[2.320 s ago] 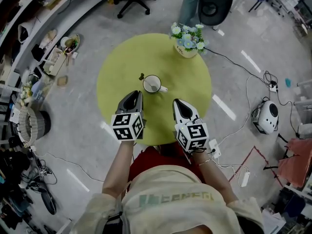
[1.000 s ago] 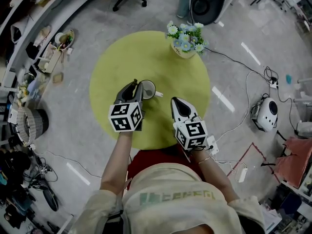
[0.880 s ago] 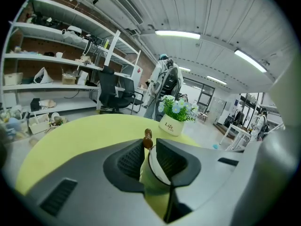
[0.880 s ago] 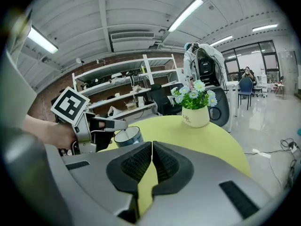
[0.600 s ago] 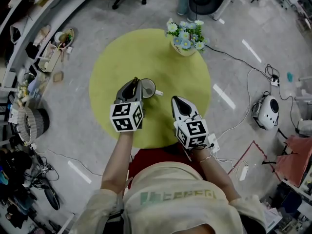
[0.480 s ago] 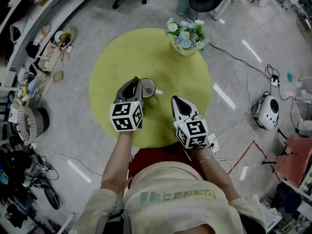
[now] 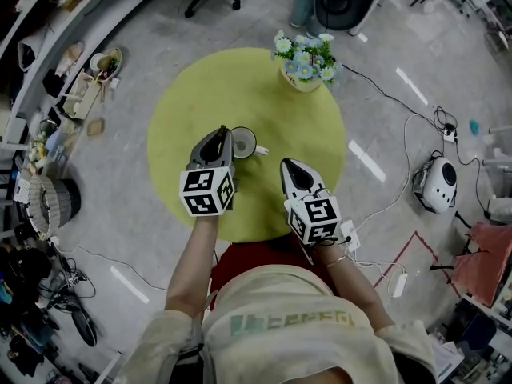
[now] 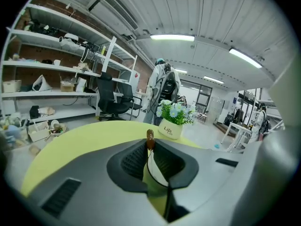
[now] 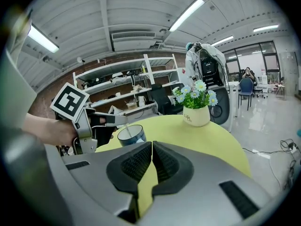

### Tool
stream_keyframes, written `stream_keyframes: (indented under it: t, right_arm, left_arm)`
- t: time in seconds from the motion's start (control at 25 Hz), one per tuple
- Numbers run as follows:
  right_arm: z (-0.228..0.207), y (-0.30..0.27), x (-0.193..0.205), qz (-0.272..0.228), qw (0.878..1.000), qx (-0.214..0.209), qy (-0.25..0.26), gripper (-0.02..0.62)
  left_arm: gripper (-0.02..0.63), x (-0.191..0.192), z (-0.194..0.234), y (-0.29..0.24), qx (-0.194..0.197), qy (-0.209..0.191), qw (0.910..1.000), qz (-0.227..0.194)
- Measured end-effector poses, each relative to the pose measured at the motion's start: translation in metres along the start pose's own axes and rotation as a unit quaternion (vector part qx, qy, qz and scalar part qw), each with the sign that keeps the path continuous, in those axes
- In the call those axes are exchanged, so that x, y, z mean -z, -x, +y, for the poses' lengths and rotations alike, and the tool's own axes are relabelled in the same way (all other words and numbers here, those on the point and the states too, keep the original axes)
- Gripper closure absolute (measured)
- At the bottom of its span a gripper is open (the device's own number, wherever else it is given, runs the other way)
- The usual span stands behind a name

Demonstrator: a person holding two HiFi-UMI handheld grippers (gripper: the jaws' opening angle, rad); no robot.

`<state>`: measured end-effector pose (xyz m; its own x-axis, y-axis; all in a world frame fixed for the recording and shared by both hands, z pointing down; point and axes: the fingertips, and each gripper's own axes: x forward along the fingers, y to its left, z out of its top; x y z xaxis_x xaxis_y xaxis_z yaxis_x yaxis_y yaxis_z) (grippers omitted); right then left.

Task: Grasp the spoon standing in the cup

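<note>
Firmly clamped, the left gripper pinches the slim brown-tipped spoon standing in the white-rimmed round cup on the round yellow-green table. Nearby, the right gripper hovers above the tabletop, jaws pressed together, empty.

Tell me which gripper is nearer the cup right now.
Left. The left gripper is at the rim of the cup, jaws closed on the spoon handle. The right gripper sits apart from it, lower right in the head view, jaws shut on nothing.
</note>
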<state>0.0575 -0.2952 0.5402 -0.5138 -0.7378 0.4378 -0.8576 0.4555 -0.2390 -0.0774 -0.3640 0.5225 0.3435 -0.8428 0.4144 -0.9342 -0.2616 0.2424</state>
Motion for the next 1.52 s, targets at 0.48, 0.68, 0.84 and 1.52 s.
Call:
stream_keyframes:
  t: [0.48,0.68,0.84,1.52]
  right_arm:
    - [0.004,0.011,-0.005,-0.016,1.0,0.007,0.002,0.558]
    - [0.005,0.016,-0.007,-0.024,1.0,0.01,0.0,0.558]
    - [0.005,0.021,-0.006,-0.027,1.0,0.009,0.002,0.558]
    - [0.023,0.041,-0.014,-0.047,0.999,0.008,0.008,0.558]
  left_arm:
    - [0.555,-0.02,-0.007,0.017,0.002,-0.011,0.9993,-0.035]
    - [0.555,-0.032,-0.012,0.025,0.001,-0.018,0.9985,-0.052]
    - [0.555,-0.04,-0.018,0.032,0.003,-0.024,0.9976,-0.064]
    - [0.555,-0.074,-0.024,0.071,-0.004,-0.036,0.9932,-0.111]
